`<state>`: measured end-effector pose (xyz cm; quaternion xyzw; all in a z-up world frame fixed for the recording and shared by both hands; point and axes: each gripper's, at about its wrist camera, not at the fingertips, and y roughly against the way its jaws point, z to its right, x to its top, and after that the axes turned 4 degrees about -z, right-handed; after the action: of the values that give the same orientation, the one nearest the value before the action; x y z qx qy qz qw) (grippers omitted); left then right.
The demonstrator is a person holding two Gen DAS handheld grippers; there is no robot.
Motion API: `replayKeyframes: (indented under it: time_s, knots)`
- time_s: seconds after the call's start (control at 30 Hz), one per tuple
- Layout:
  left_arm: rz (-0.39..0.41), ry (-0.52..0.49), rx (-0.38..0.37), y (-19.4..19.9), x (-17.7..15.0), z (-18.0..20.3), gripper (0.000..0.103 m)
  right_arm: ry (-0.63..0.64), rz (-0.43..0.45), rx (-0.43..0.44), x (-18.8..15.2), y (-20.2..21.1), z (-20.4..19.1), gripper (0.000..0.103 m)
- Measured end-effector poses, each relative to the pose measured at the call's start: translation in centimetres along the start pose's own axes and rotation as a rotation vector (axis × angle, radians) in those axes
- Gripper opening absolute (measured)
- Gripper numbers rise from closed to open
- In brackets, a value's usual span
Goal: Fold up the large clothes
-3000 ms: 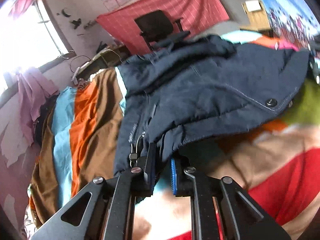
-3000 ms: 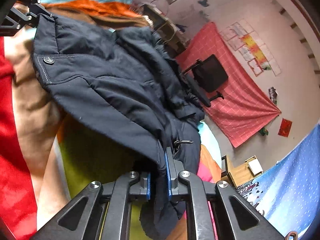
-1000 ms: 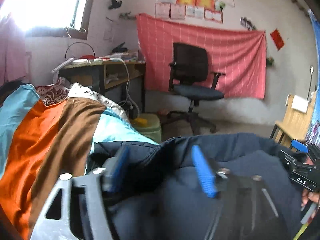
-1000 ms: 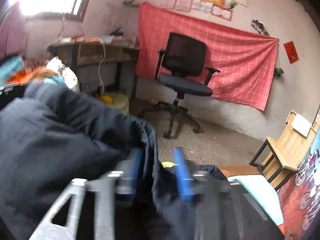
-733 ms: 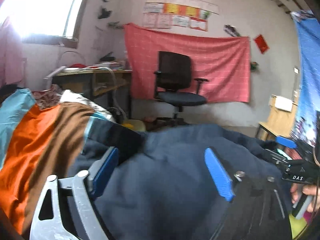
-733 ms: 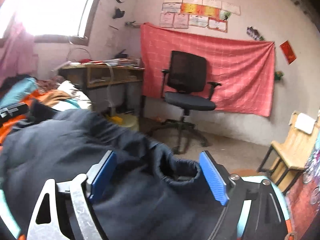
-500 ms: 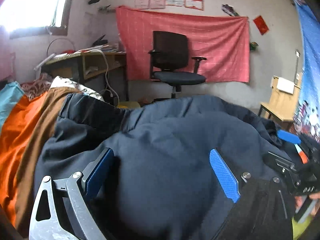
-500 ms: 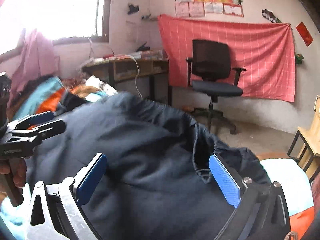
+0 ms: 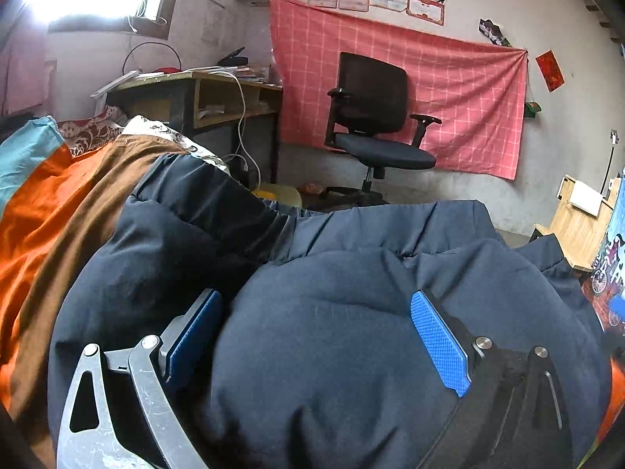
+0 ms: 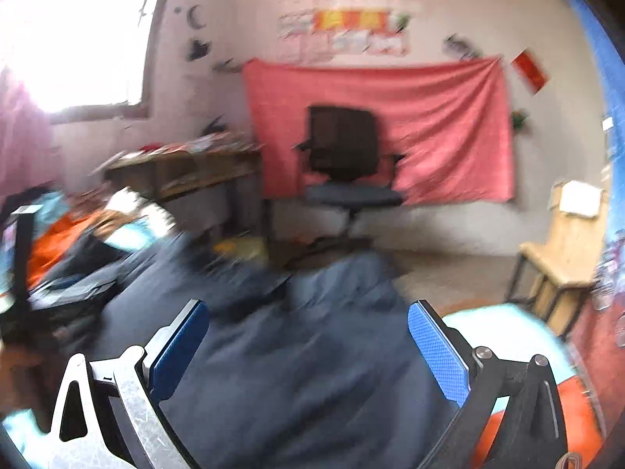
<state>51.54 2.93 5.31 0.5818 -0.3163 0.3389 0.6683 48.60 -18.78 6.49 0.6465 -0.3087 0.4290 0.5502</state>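
Observation:
A large dark navy padded jacket (image 9: 332, 312) lies bunched on a bed with a striped cover (image 9: 47, 211). My left gripper (image 9: 318, 336) is open, its blue pads spread wide over the puffy top of the jacket, holding nothing. My right gripper (image 10: 308, 344) is also open and empty above the jacket (image 10: 297, 371), which looks blurred in the right wrist view. The left gripper's handle (image 10: 21, 258) shows at the left edge of the right wrist view.
Beyond the bed's far edge stand a wooden desk (image 9: 195, 93) with cables, a black office chair (image 9: 375, 117) before a red cloth on the wall, and a small wooden chair (image 10: 562, 242) at the right. A yellow tub (image 9: 277, 195) sits on the floor.
Both grippers let go of the jacket and opened wide. The jacket now lies folded over on the bed. The right gripper is moving, so its view is blurred.

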Motion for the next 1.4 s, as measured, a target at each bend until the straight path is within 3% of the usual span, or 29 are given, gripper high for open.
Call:
replayKeyframes:
  time_s: [0.13, 0.37, 0.57, 0.7, 1.07, 1.4]
  knots:
    - [-0.011, -0.016, 0.06, -0.7, 1.0, -0.3, 0.096, 0.046, -0.122, 0.106, 0.2, -3.9, -1.6, 0.103]
    - [-0.034, 0.021, 0.107, -3.8, 2.9, -3.2, 0.096, 0.086, -0.159, 0.091, 2.7, -11.2, -2.5, 0.103]
    - [-0.072, 0.132, 0.069, -6.2, 4.1, -7.9, 0.096, 0.083, -0.194, -0.093, 3.1, -15.9, -1.2, 0.103]
    - [-0.089, 0.168, 0.044, -7.6, 4.0, -8.9, 0.097, -0.068, -0.256, -0.08, 2.5, -19.2, 2.6, 0.103]
    - [-0.086, 0.164, 0.04, -7.8, 4.2, -8.8, 0.098, -0.184, -0.304, 0.046, 1.4, -21.2, 5.4, 0.103]
    - [-0.066, 0.142, 0.057, -7.4, 4.0, -8.1, 0.099, -0.215, -0.257, 0.038, 0.7, -19.8, 5.9, 0.103]
